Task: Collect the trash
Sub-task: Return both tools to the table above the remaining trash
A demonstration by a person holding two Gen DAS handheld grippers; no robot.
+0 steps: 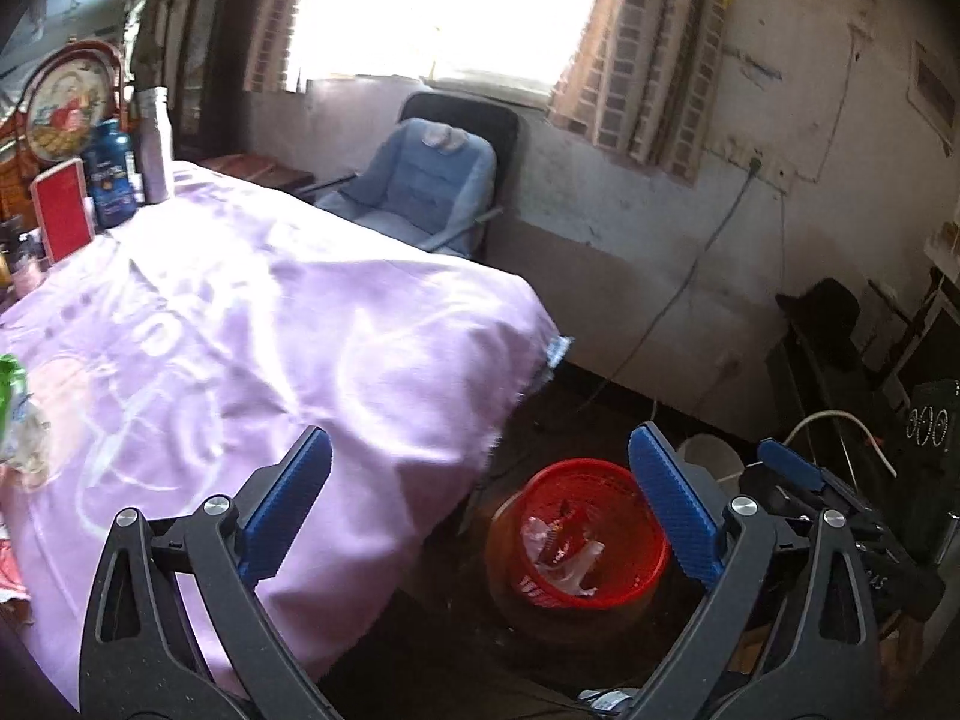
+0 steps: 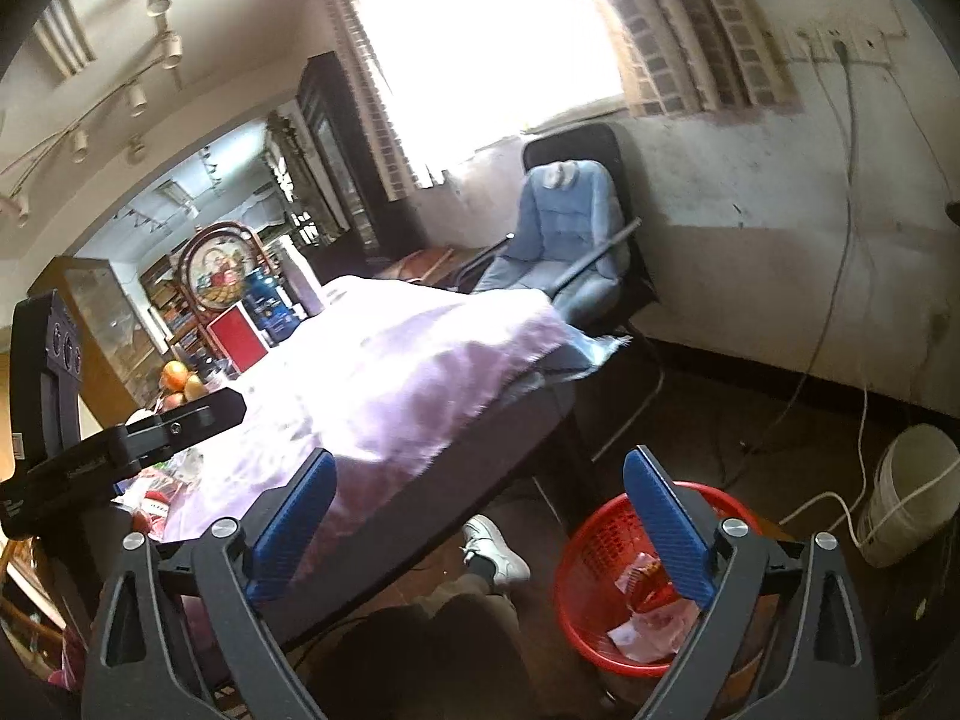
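A red mesh trash basket (image 1: 618, 591) stands on the dark floor beside the table and holds crumpled wrappers (image 1: 564, 558). It also shows in the right wrist view (image 2: 591, 546), with wrappers (image 2: 645, 624) inside. My left gripper (image 1: 480, 480) is open and empty, above the table's corner and the basket. My right gripper (image 2: 480, 501) is open and empty, above the floor by the basket. A green and white piece of trash (image 1: 18, 414) lies on the pink tablecloth (image 1: 240, 312) at the far left. More wrappers (image 2: 162, 486) lie on the table's left end.
A blue padded chair (image 1: 420, 186) stands under the window. Bottles and a red box (image 1: 63, 210) stand at the table's far end. A white bucket (image 2: 912, 492) and cables (image 2: 828, 324) are on the floor at right. A person's white shoe (image 2: 495, 549) is under the table.
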